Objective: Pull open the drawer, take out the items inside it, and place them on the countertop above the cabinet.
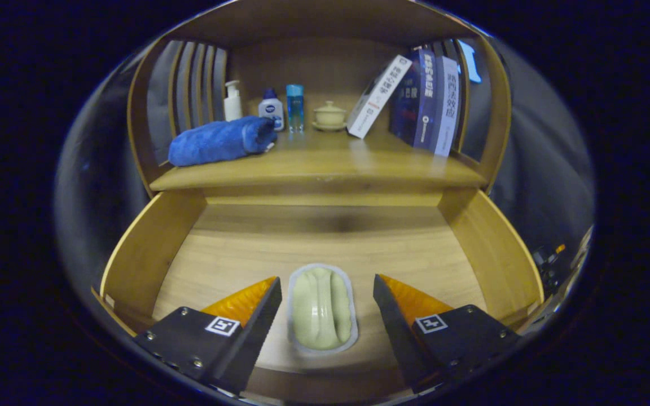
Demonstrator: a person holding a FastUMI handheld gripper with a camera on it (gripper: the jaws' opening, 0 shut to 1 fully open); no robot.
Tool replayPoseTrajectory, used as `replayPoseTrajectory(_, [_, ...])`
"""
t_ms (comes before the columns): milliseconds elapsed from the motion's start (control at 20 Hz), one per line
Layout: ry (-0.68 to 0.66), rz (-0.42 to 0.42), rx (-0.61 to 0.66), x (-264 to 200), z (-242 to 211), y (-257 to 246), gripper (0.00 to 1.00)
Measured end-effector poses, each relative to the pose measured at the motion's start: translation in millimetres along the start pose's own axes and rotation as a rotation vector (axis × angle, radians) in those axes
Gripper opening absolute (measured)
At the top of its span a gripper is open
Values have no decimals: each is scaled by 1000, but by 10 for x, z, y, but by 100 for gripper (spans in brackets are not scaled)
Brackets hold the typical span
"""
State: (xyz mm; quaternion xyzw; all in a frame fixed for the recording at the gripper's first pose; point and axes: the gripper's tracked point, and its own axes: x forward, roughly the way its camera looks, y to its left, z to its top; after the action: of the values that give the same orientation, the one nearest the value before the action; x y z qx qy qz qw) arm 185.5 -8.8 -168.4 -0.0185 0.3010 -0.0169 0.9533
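The claw [328,307] is hovering over the open drawer [150,248] with its fingers spread wide, leaving clearance on both sides of the dish [322,309]. The dish is lying flat on the drawer floor, between the fingers and touching neither, so it is judged to be lined up for a pinch. Beyond the fingers, the countertop [325,163] is already carrying a towel [220,141], bottles [271,110] and books [424,101]; the bare middle is judged the likely drop spot
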Motion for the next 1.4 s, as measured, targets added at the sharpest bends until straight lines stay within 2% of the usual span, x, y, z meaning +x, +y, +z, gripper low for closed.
replayPoseTrajectory(200, [111, 47, -5, 88, -256, 118, 71])
replayPoseTrajectory(300, [83, 46, 16, 91, -237, 111, 36])
replayPoseTrajectory(350, [87, 88, 22, 103, -291, 210, 18])
replayPoseTrajectory(900, [-286, 39, -11, -496, 432, 99, 18])
replayPoseTrajectory(950, [-311, 42, 2, -585, 542, 77, 6])
replayPoseTrajectory(1100, [-351, 54, 19, -746, 737, 52, 6])
replayPoseTrajectory(1400, [-524, 62, 41, -1287, 1433, 9, 6])
